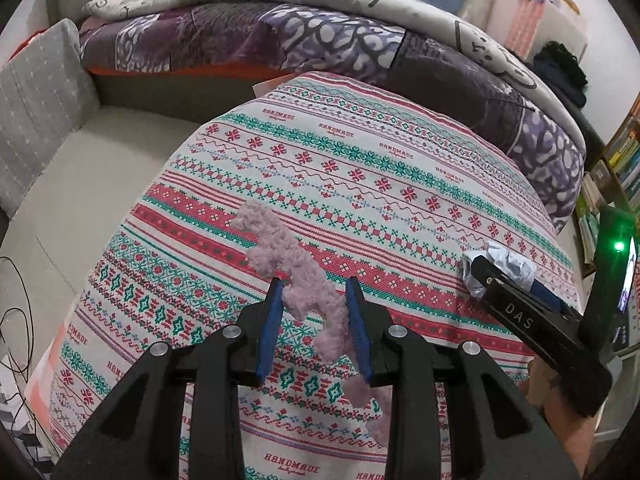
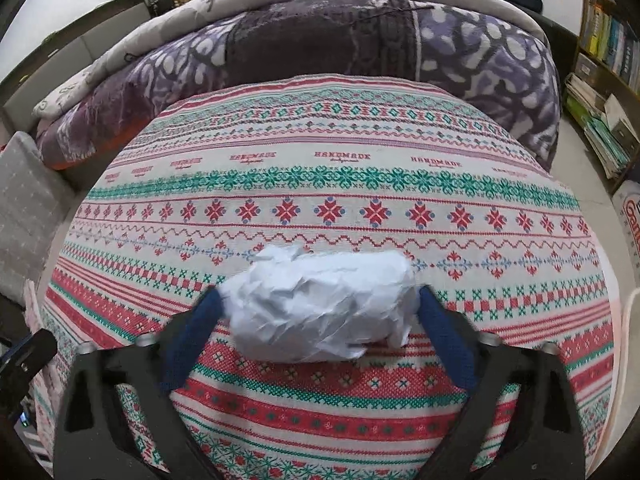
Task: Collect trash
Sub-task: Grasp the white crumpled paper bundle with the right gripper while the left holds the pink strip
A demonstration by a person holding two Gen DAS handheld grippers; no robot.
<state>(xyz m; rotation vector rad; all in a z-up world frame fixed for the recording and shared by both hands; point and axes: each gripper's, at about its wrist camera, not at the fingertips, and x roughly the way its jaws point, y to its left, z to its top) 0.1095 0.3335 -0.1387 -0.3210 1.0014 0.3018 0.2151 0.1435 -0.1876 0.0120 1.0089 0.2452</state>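
A pink fuzzy strip [image 1: 276,248] lies slanted on the patterned cloth [image 1: 360,168]. My left gripper [image 1: 314,286] is shut on its middle, blue pads against both sides; the strip's lower end trails behind the right finger. A crumpled white paper ball [image 2: 320,312] rests on the same cloth [image 2: 320,184]. My right gripper [image 2: 318,296] straddles it, and both blue pads touch its ends. In the left wrist view the paper ball [image 1: 516,264] shows at the right, with the right gripper's finger [image 1: 504,300] lying over it.
A purple patterned blanket [image 1: 320,40] and a pale quilt are piled behind the cloth. A grey cushion [image 1: 36,120] sits at the left. Bookshelves [image 2: 608,40] stand on the right. Thin cables [image 1: 16,320] run off the left edge.
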